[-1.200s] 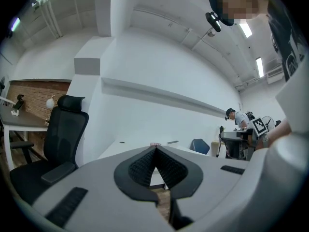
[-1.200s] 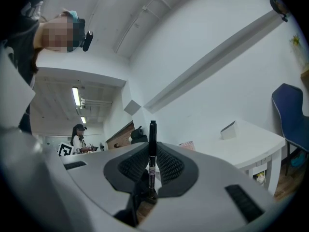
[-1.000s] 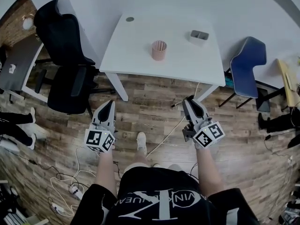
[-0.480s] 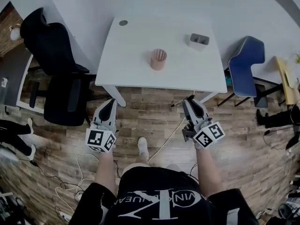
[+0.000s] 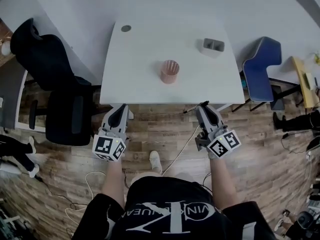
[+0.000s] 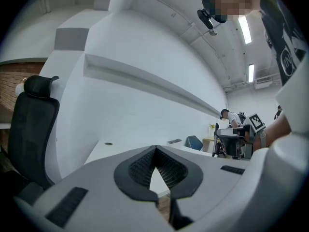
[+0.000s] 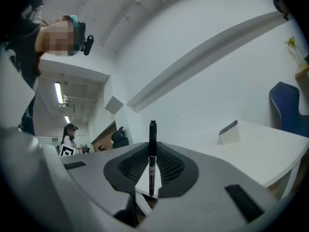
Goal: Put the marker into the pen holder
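Black and thin, the marker [image 7: 152, 149] is pinched in my right tongs [image 5: 203, 107]. The two sides of the tongs are only a little apart and press on the marker from both sides. In the right gripper view it stands straight up and its top pokes out past the tips. In the head view it sticks out sideways from the tips.

My left tongs [image 6: 155, 150] are closed, tip against tip, and hold nothing.

Both tongs point level at the white surface [image 5: 145, 79]. Their tips are just at its near edge, over the wooden floor [image 5: 165, 129]. The left one is by the left corner and the right one is by the right corner.

The pink pen holder [image 5: 170, 71] stands upright near the middle of the surface. It is well apart from the marker, ahead of it and to the left. A small grey box [image 5: 213, 46] sits further back on the right. A little round grey spot [image 5: 126, 28] is at the far left corner.

A black chair [image 5: 60, 94] stands left of the surface and a blue chair [image 5: 262, 66] stands right of it.
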Available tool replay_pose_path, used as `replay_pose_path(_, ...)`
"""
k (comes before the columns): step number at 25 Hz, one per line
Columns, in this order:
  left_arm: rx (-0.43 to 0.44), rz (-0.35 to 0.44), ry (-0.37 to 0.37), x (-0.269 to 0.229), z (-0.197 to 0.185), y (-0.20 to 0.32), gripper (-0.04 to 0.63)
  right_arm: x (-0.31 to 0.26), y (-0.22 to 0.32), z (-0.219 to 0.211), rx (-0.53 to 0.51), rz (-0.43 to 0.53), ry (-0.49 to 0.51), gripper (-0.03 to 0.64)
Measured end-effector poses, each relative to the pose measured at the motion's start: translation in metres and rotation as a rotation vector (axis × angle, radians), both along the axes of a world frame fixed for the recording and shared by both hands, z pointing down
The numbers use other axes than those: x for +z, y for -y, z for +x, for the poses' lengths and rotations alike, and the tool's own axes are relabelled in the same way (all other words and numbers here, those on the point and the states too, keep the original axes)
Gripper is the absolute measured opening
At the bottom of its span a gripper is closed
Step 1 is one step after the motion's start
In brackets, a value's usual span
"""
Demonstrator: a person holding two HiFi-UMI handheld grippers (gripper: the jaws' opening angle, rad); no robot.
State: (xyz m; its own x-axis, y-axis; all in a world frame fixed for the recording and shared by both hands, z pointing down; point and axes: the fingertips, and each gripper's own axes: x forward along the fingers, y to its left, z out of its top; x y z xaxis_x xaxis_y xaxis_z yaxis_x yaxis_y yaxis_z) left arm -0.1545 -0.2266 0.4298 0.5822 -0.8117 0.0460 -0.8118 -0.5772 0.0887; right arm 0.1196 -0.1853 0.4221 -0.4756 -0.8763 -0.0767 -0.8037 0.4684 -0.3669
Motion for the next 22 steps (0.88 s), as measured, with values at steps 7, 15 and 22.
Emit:
replay_pose_path(7,0.054,-0.012,-0.007,0.009,0.006,0.029,0.014,0.004,0.027,-0.009,0.019,0.002,0.007,0.058)
replay_pose_path(15,0.069,-0.035,-0.028,0.015,0.012,0.05,0.014,-0.002,0.056,-0.013,0.018,0.018,0.036,0.057)
replay_pose_path(22,0.061,-0.039,-0.025,0.02,0.023,0.079,0.014,-0.005,0.091,-0.01,-0.018,0.026,0.038,0.058)
